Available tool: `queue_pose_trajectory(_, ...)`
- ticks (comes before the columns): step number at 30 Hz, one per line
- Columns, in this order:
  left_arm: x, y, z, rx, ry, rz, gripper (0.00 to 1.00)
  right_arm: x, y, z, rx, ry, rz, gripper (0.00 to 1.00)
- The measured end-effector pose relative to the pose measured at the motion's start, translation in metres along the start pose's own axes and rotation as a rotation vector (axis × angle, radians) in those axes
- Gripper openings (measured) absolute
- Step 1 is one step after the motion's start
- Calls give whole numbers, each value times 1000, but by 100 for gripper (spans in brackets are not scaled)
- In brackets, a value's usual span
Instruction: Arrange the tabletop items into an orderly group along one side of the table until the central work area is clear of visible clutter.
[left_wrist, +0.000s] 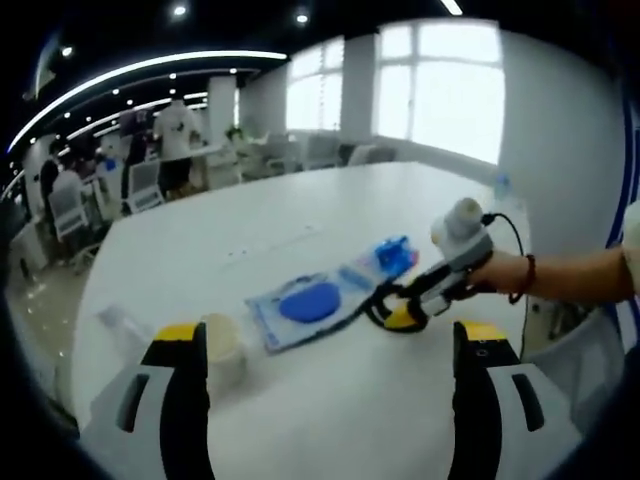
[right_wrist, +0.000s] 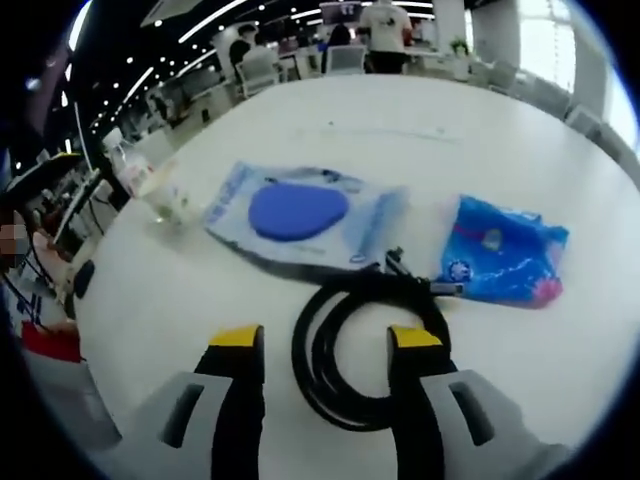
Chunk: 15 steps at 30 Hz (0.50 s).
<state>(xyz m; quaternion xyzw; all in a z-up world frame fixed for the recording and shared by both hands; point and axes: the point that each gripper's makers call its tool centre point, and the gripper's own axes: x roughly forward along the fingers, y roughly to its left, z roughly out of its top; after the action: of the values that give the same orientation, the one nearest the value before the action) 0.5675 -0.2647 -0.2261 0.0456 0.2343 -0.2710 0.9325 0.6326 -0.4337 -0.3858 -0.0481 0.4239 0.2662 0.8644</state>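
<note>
The coiled black cable (right_wrist: 372, 345), lying on the white desk (right_wrist: 200, 320) between the right gripper's (right_wrist: 325, 352) wide-open, empty jaws beside a blue packet (right_wrist: 505, 252), could be snagged or dragged loose if only one loop is pinched.

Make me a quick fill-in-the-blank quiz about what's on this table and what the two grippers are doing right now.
1. The right gripper has its jaws spread over a coiled black ____.
2. The clear flat packet holds a round pad coloured ____.
3. The crumpled bag next to the coil is ____ in colour.
4. The left gripper hovers with its jaws ____ near a pale cup.

Missing words: cable; blue; blue; open
</note>
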Motion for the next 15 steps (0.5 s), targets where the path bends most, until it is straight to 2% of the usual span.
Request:
queue_pose_trajectory(4,-5,2,-3,-27,-3,4,99,4,1,1,3,-4,-9,39)
queue_pose_trajectory(9,-9,1,-8,-45,-4,3,99,8,0,-1,7,8,-33,32)
queue_pose_trajectory(13,-10,1,-12,-46,6,4,99,10,2,-4,21,19,-40,19)
queue_pose_trajectory(15,-11,1,-13,-55,4,1,99,11,1,-5,18,25,-58,18)
